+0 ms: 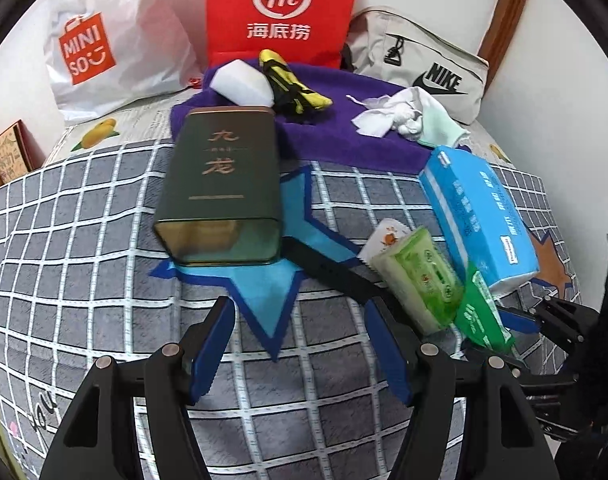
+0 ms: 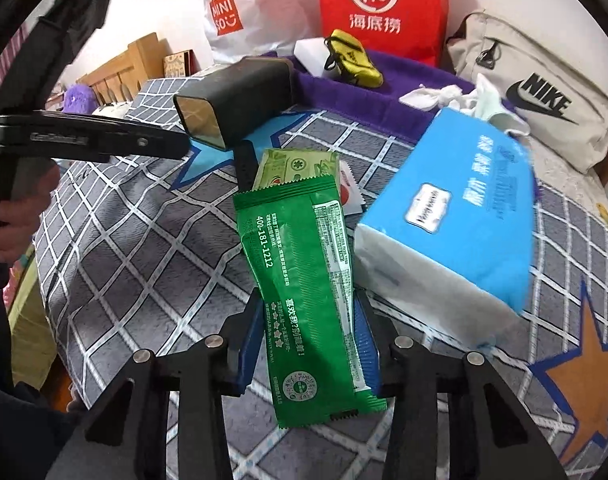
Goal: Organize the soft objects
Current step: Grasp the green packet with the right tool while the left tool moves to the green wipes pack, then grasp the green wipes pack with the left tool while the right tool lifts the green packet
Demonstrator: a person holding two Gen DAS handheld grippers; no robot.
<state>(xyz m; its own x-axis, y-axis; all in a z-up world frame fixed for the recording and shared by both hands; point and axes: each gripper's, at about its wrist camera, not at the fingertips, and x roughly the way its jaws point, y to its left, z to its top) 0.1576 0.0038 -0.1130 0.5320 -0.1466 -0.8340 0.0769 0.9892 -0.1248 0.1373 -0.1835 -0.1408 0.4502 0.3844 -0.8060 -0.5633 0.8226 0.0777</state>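
My right gripper (image 2: 308,300) is shut on a dark green foil packet (image 2: 304,280), which lies lengthwise between its blue pads just over the checked bedspread (image 2: 135,264). Beside it sit a light green wipes pack (image 2: 295,168) and a blue tissue pack (image 2: 456,220). My left gripper (image 1: 299,308) stands open with nothing between its fingers, low over the blue star on the bedspread, in front of a dark green tin (image 1: 219,188) lying on its side. The left wrist view shows the packet (image 1: 482,308) at the lower right.
A purple towel (image 1: 344,136) at the back carries a white sponge (image 1: 241,82), a yellow-black item (image 1: 291,84) and crumpled white cloth (image 1: 408,114). A black strap (image 1: 332,272) lies by the tin. Red bag (image 1: 281,8), Miniso bag (image 1: 103,40) and Nike bag (image 1: 424,64) line the wall.
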